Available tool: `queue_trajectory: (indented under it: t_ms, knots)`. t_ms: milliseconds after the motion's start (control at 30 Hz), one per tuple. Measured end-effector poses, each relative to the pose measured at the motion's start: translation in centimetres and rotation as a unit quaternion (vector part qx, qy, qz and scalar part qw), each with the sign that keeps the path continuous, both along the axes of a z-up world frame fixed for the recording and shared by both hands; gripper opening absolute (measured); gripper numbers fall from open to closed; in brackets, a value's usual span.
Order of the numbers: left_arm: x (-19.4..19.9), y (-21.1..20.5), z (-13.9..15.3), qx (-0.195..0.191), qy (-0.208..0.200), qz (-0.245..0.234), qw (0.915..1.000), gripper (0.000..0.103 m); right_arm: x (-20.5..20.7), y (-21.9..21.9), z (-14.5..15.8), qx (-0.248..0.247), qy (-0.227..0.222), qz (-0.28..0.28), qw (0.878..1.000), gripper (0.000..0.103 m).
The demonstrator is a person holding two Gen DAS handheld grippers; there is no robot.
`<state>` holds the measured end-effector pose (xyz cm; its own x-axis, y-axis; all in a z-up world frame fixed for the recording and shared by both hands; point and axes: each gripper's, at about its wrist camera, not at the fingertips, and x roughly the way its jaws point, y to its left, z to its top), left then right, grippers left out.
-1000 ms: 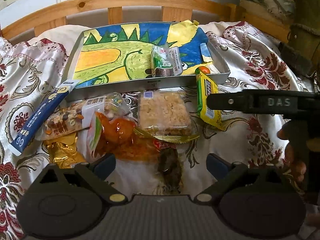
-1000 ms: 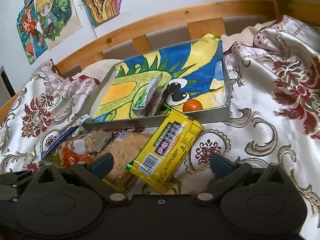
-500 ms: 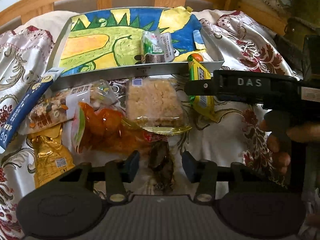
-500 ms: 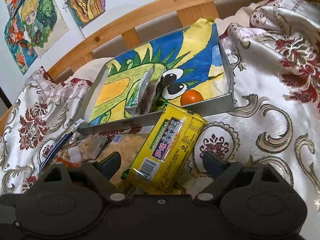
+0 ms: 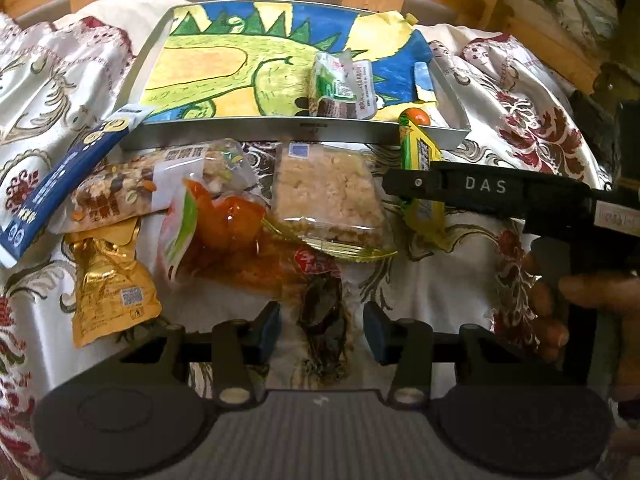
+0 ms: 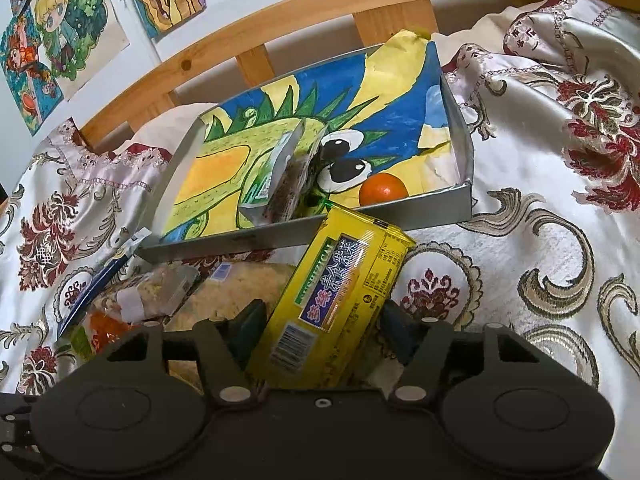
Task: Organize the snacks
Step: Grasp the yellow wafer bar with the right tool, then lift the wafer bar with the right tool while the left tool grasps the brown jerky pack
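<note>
Home bedroom: wooden bed frame [image 6: 280,28], floral satin bedspread [image 6: 560,240], hand-coloured drawings [image 6: 60,40] taped on wall.

Both grippers are showing matte black bodies: the left gripper [image 5: 320,330] is wearing blue pads [image 5: 269,330], silver rivets and round housings (at five and seven o'clock); the right gripper [image 5: 404,184] is displaying white "DAS" lettering.
</note>
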<state>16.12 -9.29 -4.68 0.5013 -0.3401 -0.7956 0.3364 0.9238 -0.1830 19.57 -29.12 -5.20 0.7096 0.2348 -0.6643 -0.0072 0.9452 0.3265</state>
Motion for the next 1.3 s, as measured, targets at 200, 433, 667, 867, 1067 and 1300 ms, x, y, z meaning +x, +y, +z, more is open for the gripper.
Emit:
queue_trajectory:
  t_ms: [200,433,667,867,1067,1300]
  knots:
    - [0.5,-0.1,-0.3,0.006,0.009,0.002,0.9999,0.054,0.0,0.0,0.0,0.002,0.002,0.001,1.000,0.063]
    - [0.8,0.2,-0.5,-0.005,0.019,0.011,0.9997,0.050,-0.1,-0.1,0.0,0.006,0.001,0.001,1.000,0.062]
    - [-0.2,0.2,0.2,-0.004,0.023,0.014,0.9996,0.049,-0.6,0.0,0.4,0.020,0.009,0.011,1.000,0.057]
    - [-1.2,0.7,0.9,-0.008,0.025,0.019,0.9995,0.049,-1.3,0.5,0.9,0.014,0.012,0.021,1.000,0.054]
    - [-2.1,1.0,1.3,-0.007,0.024,0.021,0.9995,0.049,-2.0,0.9,1.4,-0.003,0.011,0.029,0.999,0.054]
    - [-3.3,1.4,2.1,-0.019,0.036,0.023,0.9989,0.049,-3.4,0.8,2.3,-0.020,0.003,0.026,0.999,0.051]
